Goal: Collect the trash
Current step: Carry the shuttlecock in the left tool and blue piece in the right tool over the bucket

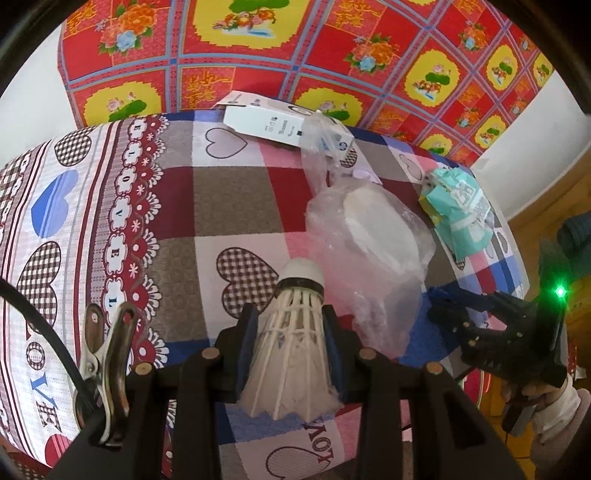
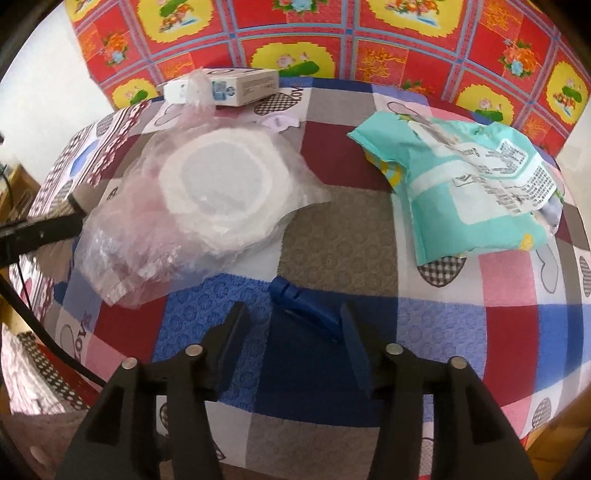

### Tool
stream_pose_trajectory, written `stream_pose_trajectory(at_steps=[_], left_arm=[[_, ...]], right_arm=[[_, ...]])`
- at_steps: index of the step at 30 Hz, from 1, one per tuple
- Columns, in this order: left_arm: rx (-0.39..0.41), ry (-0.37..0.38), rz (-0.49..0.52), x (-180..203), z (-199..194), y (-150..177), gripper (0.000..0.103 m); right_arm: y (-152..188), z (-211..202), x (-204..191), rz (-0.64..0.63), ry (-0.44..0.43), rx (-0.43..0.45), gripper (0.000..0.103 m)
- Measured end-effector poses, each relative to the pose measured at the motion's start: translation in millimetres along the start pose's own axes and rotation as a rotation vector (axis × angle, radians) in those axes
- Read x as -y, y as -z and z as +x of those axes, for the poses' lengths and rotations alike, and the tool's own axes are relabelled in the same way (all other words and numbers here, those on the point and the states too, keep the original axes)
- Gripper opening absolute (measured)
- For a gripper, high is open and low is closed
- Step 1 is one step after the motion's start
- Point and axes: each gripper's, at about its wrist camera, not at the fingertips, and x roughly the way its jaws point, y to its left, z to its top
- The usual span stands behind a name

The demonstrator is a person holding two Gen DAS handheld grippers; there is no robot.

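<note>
My left gripper (image 1: 291, 314) is shut on a white feather shuttlecock (image 1: 295, 343), cork end pointing away, above the heart-patterned tablecloth (image 1: 229, 206). In the right wrist view, my right gripper (image 2: 291, 314) stands open low over the cloth. A small dark blue plastic piece (image 2: 303, 310) lies between its fingers, close to the right one, and the pads do not press on it. That gripper (image 1: 448, 314) also shows at the right of the left wrist view. A clear bag with white round lids (image 2: 207, 192) (image 1: 373, 236) lies left of it, a crumpled teal wrapper (image 2: 469, 192) (image 1: 458, 206) to the right.
A white carton (image 2: 236, 86) (image 1: 273, 125) lies at the table's far edge, partly under the clear bag. A red flowered cloth (image 2: 332, 33) hangs behind the table. A metal clip (image 1: 107, 354) and a black cable sit by my left gripper. A white-sleeved hand (image 1: 554, 402) holds the right gripper.
</note>
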Motion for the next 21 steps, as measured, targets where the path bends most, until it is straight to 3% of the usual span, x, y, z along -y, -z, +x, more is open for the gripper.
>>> stream_pose_trajectory(at_steps=[4,7,21], left_arm=[[0.001,0.004,0.008,5.7,-2.4,-1.4,0.036],[0.003,-0.001,0.019,12.0,-4.8,-1.7,0.036],[0.031,-0.027,0.028,65.5,-14.6,2.7,0.036]], right_arm=[[2.0,-1.3,-0.9,-0.017,0.013,-0.002,0.05],[2.8,-3.9,2.9,-0.008,0.015,0.007,0.018],[25.9,-40.9,29.1,0.044,-0.065,0.108,0.016]])
